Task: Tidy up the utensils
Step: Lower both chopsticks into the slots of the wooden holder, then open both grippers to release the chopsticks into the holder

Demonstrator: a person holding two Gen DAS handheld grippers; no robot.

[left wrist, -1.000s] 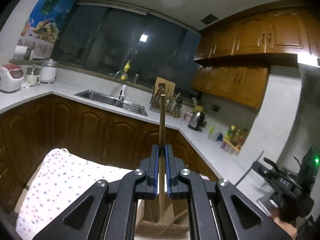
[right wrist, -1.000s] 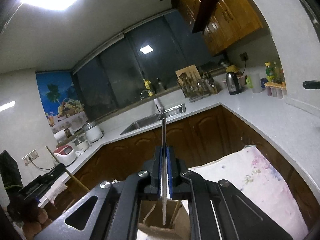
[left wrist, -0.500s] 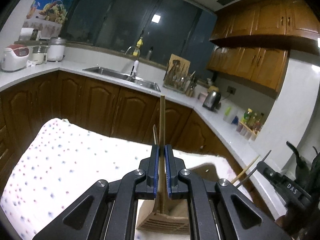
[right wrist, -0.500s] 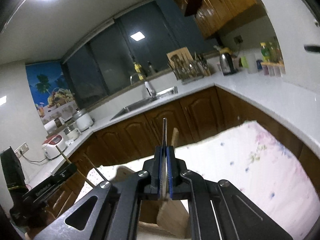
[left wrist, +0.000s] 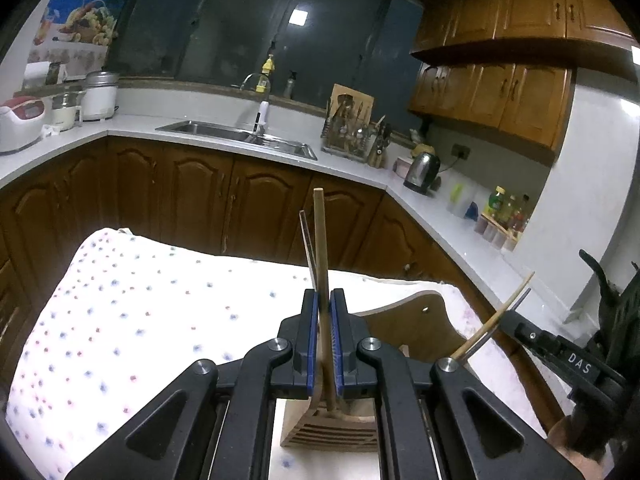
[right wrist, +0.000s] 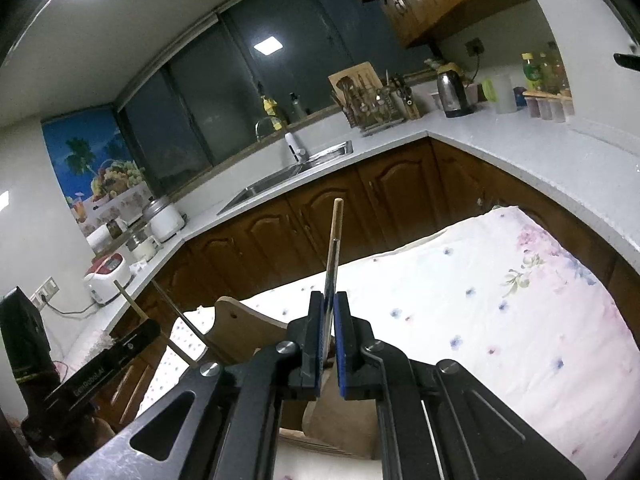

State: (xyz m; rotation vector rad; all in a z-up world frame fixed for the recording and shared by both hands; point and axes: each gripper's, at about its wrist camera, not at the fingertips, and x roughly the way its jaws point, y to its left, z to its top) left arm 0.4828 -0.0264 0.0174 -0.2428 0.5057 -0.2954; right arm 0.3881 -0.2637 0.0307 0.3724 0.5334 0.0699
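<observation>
Gripping one utensil in each hand, I am working mid-task over the floral-cloth tabletop point(left wrist: 120, 320). My left gripper point(left wrist: 323, 340) is clamping a wooden slotted spatula point(left wrist: 320, 240), its handle running up the centre of the frame, its head at bottom centre. My right gripper point(right wrist: 329, 344) is pinching a thin metal-shafted utensil point(right wrist: 335, 240), likewise pointing up. A wooden board point(left wrist: 416, 328) is lying right of centre. Neither utensil is set down yet; both placements are still remaining, I judge.

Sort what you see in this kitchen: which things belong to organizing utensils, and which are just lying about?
Job in hand: spatula, in left gripper; metal utensil, in right gripper.

Lying about: kettle, rice cooker, bottles, sink.
</observation>
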